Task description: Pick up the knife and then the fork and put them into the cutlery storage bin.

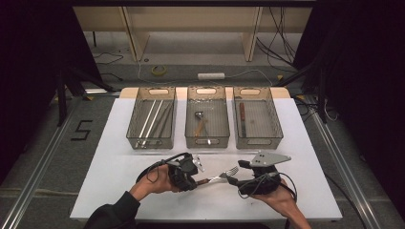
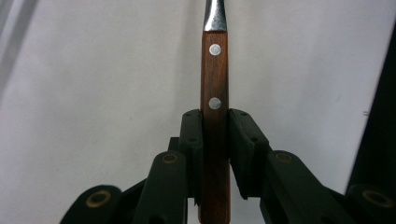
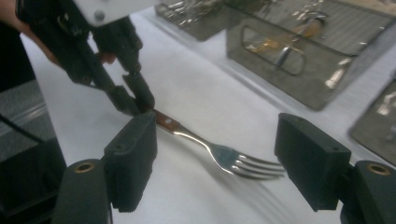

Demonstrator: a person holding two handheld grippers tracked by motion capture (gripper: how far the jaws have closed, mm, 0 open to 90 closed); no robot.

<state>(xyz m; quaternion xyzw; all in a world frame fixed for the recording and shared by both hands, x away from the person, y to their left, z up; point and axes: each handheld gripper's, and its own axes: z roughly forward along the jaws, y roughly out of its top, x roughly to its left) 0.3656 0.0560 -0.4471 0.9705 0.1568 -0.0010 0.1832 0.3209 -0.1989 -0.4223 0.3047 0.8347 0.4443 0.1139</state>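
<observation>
Left gripper point(image 2: 215, 126) clamped on fork point(image 3: 219, 151) by its wooden handle. Right gripper point(image 3: 215, 163) spread wide around the tines, not touching. Steel tines, riveted brown handle.

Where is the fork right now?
In the high view the fork is near the front of the white table, between the two hands. The left tool pinches its wooden handle, and its prongs point toward the open right tool.

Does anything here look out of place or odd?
Nothing looks spilled or broken. The one stray item is the fork: it sits outside the three bins, its wooden handle clamped by the left gripper, its tines between the open jaws of the right gripper.
</observation>
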